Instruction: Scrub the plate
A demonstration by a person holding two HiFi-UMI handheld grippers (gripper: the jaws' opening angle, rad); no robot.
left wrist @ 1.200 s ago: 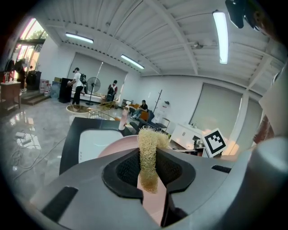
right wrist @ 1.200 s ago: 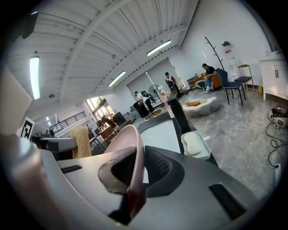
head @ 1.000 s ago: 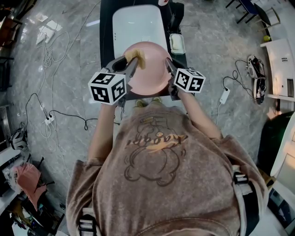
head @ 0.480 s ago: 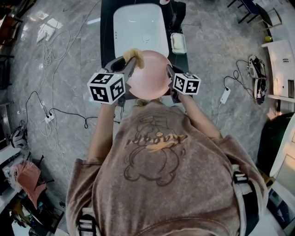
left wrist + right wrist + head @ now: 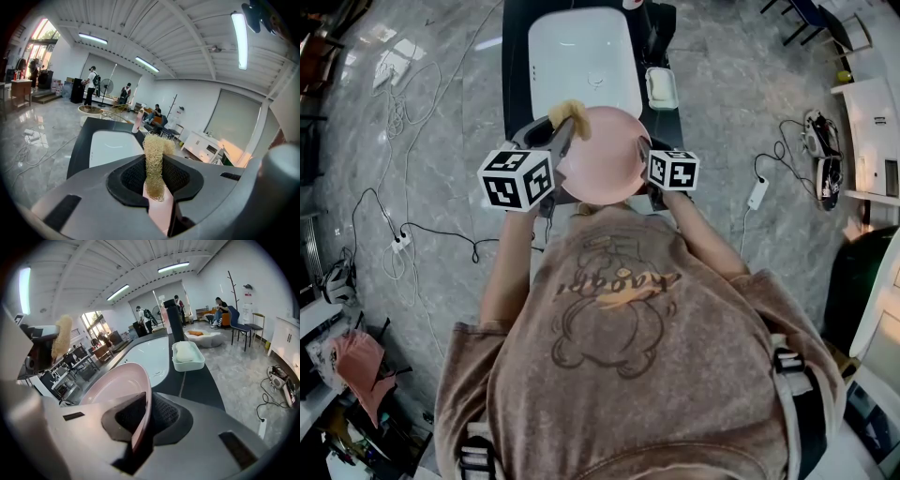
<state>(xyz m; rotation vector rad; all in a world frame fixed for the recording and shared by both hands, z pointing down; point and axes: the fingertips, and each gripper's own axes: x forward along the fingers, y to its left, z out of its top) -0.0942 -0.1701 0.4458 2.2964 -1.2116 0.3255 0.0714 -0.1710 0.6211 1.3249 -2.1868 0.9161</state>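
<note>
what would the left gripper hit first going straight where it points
Probably the white sink basin in the black countertop, beyond the tan fibrous scrubber the left gripper grips; depth is unclear.

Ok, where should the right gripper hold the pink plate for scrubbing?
By its thin rim, from the right, as the right gripper does now, its jaws just eased a little. The plate is shallow, so the jaws span the rim, leaving its face open to the loofah.

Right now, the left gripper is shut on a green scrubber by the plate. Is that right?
No: the scrubber is straw-coloured, not green, as the left gripper view shows. The left gripper is shut on it, by the plate.
</note>
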